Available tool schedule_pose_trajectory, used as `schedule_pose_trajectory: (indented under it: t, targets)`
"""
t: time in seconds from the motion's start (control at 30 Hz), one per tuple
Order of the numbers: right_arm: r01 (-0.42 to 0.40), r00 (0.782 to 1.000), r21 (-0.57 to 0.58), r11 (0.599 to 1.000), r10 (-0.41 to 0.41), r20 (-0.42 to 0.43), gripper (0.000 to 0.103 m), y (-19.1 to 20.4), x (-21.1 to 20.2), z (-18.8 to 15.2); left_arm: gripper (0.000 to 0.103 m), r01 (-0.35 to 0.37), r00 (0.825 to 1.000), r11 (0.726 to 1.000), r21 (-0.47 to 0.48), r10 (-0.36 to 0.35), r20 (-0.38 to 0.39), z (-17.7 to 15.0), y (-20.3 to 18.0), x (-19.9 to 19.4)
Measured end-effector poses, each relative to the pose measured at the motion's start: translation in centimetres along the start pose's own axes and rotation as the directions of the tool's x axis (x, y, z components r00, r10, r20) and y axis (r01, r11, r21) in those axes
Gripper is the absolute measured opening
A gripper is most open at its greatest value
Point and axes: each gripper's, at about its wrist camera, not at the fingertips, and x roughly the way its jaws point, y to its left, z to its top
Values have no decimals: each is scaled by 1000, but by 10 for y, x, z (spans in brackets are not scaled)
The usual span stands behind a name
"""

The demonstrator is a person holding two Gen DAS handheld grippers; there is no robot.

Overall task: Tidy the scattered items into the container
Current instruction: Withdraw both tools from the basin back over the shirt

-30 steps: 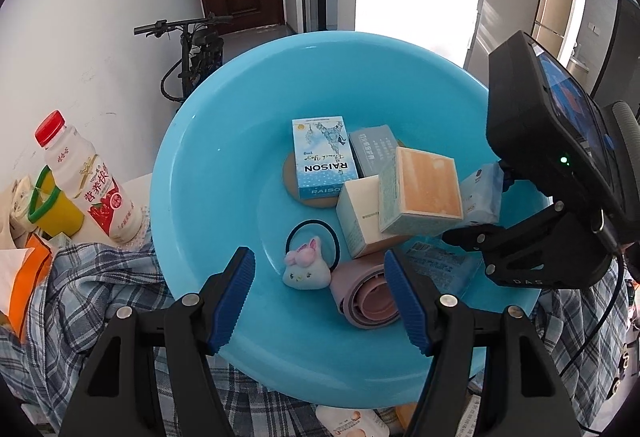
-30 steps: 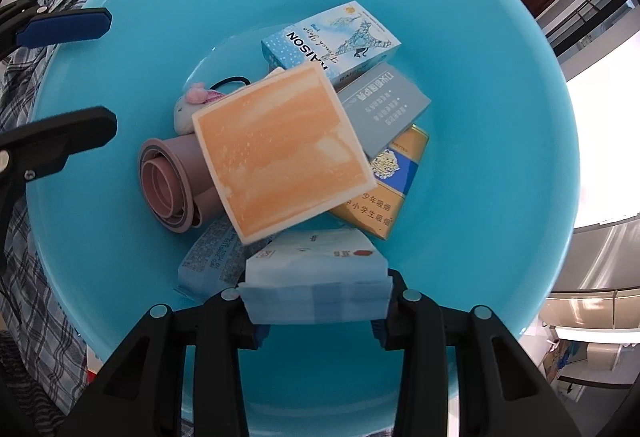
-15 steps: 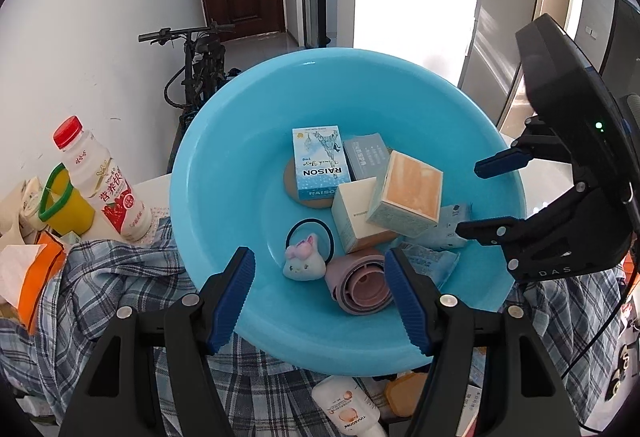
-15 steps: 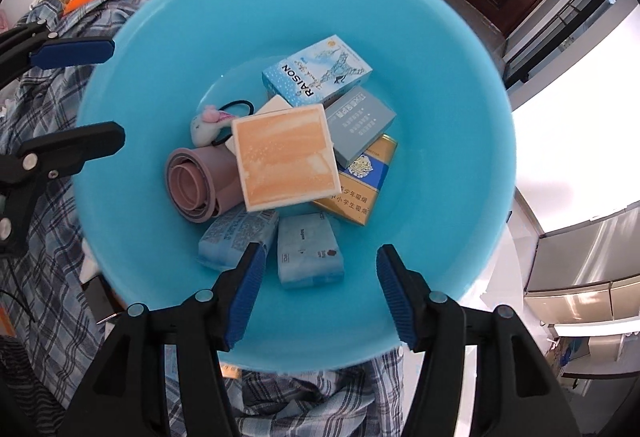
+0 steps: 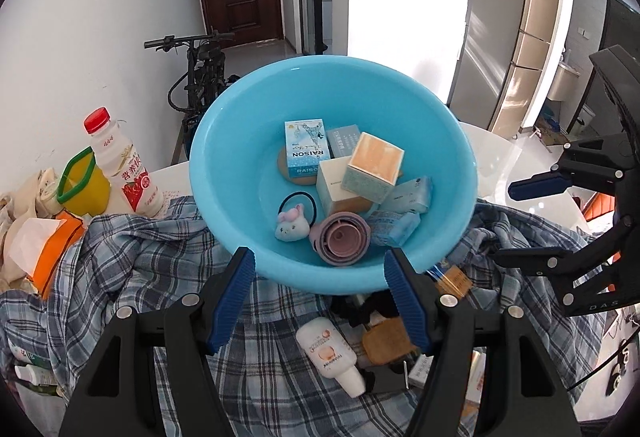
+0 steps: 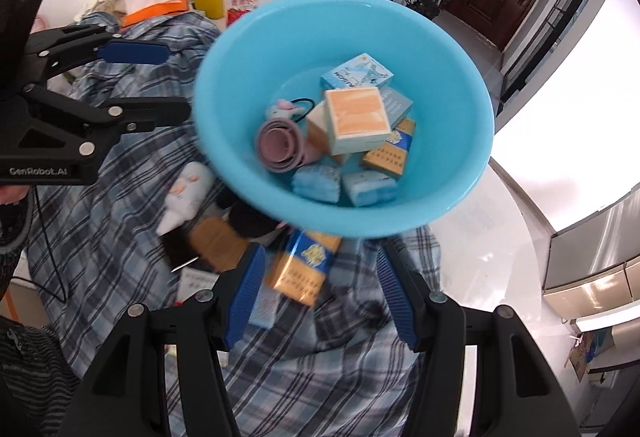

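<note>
A light blue basin (image 5: pixel 224 125) (image 6: pixel 460 77) sits on a plaid shirt (image 5: pixel 120 257). In it lie a RAISON box (image 5: pixel 306 149), an orange-topped box (image 5: pixel 374 165), a pink collapsed cup (image 5: pixel 340 239), a bunny hair tie (image 5: pixel 292 225) and two blue tissue packs (image 6: pixel 370 187) (image 6: pixel 316 181). A white lotion bottle (image 5: pixel 330 355) and a yellow and blue carton (image 6: pixel 304 267) lie on the shirt below the rim. My left gripper (image 5: pixel 318 257) is open and empty, at the basin's near edge. My right gripper (image 6: pixel 320 253) is open and empty, above the carton.
A red-capped drink bottle (image 5: pixel 120 161), a yellow cup (image 5: pixel 82 181) and an orange tissue box (image 5: pixel 48 249) stand left of the basin. A bicycle (image 5: pixel 200 65) leans at the wall behind. A brown pouch (image 5: pixel 386 341) and small cartons lie on the shirt.
The right gripper opened and left the tissue pack in the basin. Both grippers drew back and up, so the basin looks smaller and the items on the shirt came into view.
</note>
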Motion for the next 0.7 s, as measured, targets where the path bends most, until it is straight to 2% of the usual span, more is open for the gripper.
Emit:
schedule_pose_trajectory:
  t: [0.03,0.13,0.33,0.4,0.57,0.63,0.7]
  targets:
    - [-4,1000,-5,1000,4,8,57,5,-5,-5,70,2,1000,1000,3,-2,3,-4,-2,-7]
    - [-12,999,-14,1000,12,33,57,21,-25,-22,82,-5,1000,1000,13,4,29,-16,-9,-28]
    - [-35,996,-4,999,35,78,57,48,-55,-57,84,-4,999,1000,15,3,39,-44,-18,-55]
    - [-47,995,12,999,46,94,58,55,-62,-69,88,-4,999,1000,21,4,32,-53,-21,-59]
    - [-68,987,70,995,57,150,70,70,-73,-99,89,-33,999,999,28,32,35,-81,-33,-67]
    - [-70,984,97,993,53,169,77,77,-75,-112,89,-15,999,1000,11,15,32,-91,-35,-68]
    - [-76,979,126,989,50,196,78,82,-76,-125,89,14,1000,1000,-19,-14,14,-102,-37,-66]
